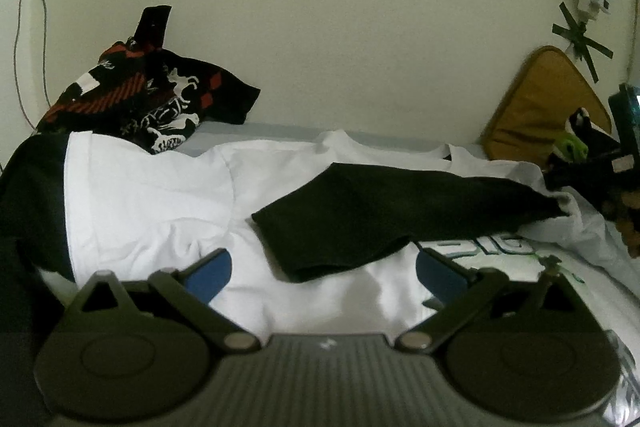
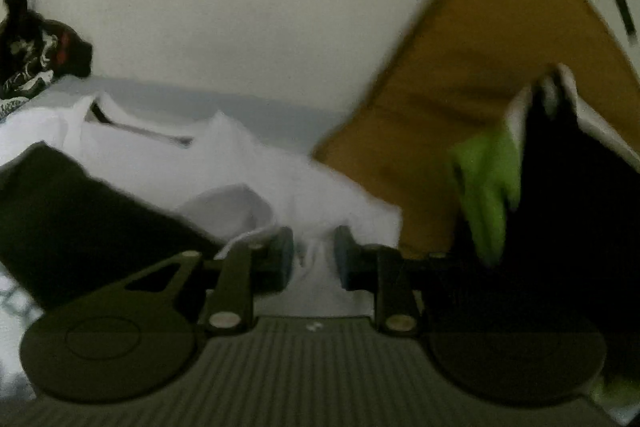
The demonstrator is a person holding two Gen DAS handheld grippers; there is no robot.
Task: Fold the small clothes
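A white t-shirt (image 1: 152,203) with black sleeves lies spread on the bed. One black sleeve (image 1: 384,211) is folded across its chest; the other black sleeve (image 1: 28,195) hangs at the left. My left gripper (image 1: 324,275) is open and empty just above the shirt's lower part. In the blurred right wrist view my right gripper (image 2: 314,259) is nearly shut on a fold of the white shirt (image 2: 240,163), with the black sleeve (image 2: 72,215) to its left.
A black, red and white patterned garment (image 1: 152,95) is piled against the wall at the back left. A mustard cushion (image 1: 548,103) leans at the back right (image 2: 472,87), with black and green clothes (image 2: 520,187) before it.
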